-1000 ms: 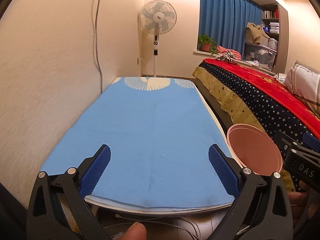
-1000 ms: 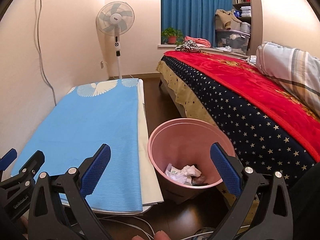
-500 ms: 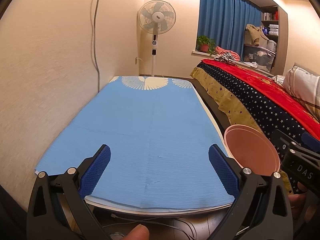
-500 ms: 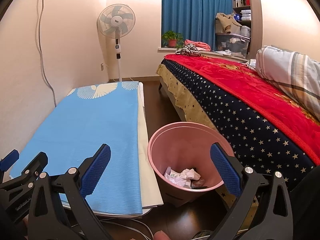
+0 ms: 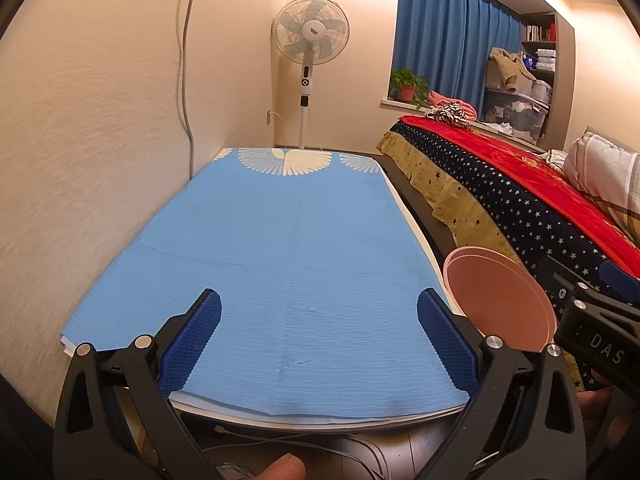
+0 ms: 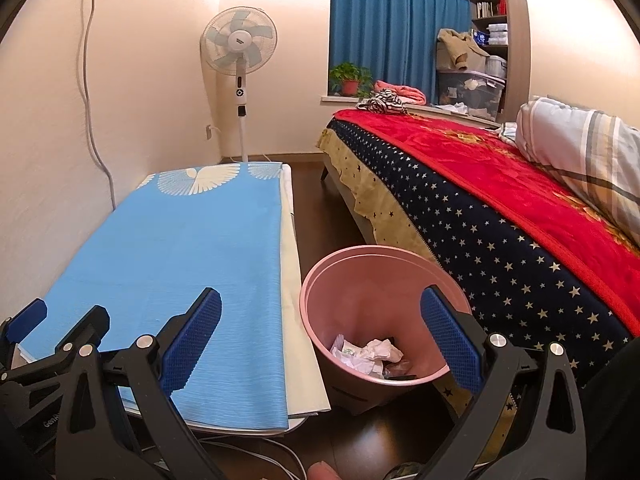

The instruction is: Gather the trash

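Bedroom floor runs dark between the blue cloth-covered low bench and the star-patterned bed; your round pink plastic bin stands just off the bench's near right corner, crumpled white paper trash already at its bottom. No loose trash shows on the bench, so you risk closing on nothing, or snagging the blue cloth. Swing low and you could knock the bin over. Your left tool and right tool both gape wide, holding and touching nothing
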`<state>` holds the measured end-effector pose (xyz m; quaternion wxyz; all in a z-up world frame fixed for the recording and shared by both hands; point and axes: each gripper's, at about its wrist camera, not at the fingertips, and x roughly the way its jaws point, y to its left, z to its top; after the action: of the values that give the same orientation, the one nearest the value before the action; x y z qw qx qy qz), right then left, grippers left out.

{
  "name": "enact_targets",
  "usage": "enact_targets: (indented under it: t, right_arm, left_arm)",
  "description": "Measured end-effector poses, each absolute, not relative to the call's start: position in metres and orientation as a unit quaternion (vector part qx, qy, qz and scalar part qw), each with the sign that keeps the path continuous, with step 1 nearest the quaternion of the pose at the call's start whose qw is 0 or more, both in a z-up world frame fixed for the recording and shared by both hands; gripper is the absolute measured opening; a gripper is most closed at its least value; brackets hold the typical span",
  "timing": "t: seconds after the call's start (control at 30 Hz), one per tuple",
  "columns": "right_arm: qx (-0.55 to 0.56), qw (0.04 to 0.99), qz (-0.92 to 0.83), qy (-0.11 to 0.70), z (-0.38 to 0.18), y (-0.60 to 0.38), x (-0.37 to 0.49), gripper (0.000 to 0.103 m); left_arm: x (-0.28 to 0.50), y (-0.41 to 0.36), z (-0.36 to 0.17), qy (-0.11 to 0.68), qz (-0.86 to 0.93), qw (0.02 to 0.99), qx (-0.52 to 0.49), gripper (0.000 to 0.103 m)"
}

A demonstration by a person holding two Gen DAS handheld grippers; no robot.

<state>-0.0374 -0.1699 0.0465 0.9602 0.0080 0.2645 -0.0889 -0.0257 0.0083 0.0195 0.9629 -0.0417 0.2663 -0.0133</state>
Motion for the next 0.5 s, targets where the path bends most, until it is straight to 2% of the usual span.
enact_targets:
  t: [0.5]
  right_arm:
    - [0.007,0.96,-0.09,0.265,0.0464,-0.1701,-0.037,0.098]
  left_arm:
    - [-0.0263,0.0077,0.0186,0.268,-0.012,0.962,-0.044,0.095]
